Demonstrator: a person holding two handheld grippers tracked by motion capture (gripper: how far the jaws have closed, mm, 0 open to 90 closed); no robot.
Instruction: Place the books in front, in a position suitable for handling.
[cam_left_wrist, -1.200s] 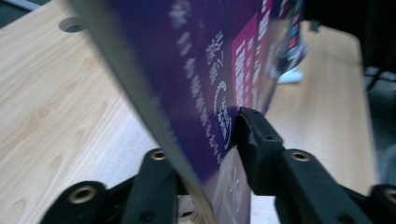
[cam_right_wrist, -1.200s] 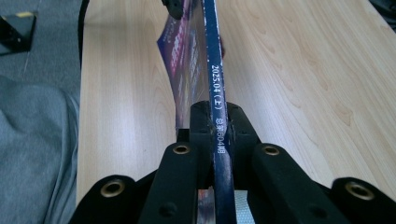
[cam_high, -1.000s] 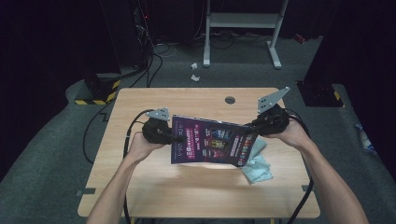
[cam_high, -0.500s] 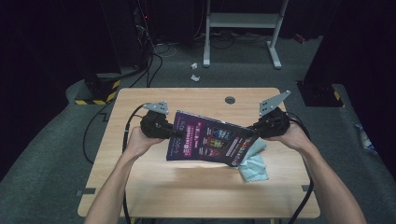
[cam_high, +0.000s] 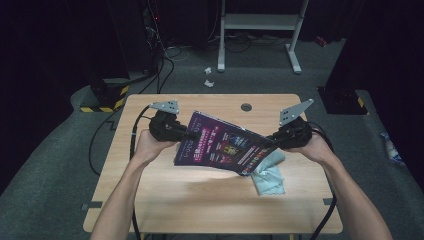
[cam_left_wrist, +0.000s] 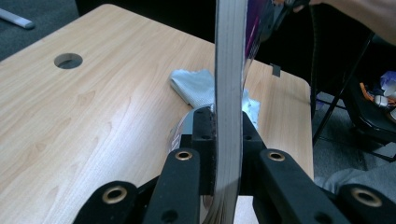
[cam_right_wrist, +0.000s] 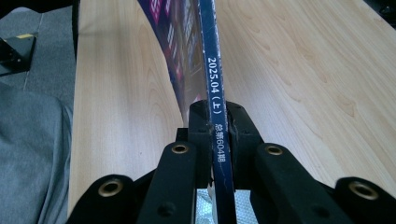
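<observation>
**Two-gripper carry: keep the magazine level and clamped**

You have the magazine (cam_high: 222, 145) lifted off the table (cam_high: 150, 200), one edge in each tool. Left gripper (cam_high: 186, 134) is clenched on the page edge; in the left gripper view the paper block (cam_left_wrist: 229, 93) sits squarely between the jaws, running straight ahead of them. Right gripper (cam_high: 272, 141) is clenched on the spine; in the right gripper view the printed spine (cam_right_wrist: 214, 84) rises straight out from between the jaws.

The magazine hangs between the two tools, tilted, your right end lower. The cloth (cam_high: 267, 172) lies on the table just below and ahead of the right gripper, partly under the magazine's low corner. From the left gripper it shows beyond the jaws, left of the paper edge (cam_left_wrist: 194, 86).

How to do it well, as a judgement:
- Keep both clamps firm. Only a shallow bite of paper sits in each pair of jaws, so a slack squeeze likely drops one end.
- Move both hands together, same spacing. Pull apart and you may tear pages; push in and the cover bows, as it already does near the right jaws.
- Raise the right end before travelling so the low corner clears the cloth.
- When setting down, lower flat and let go of both sides together.
</observation>
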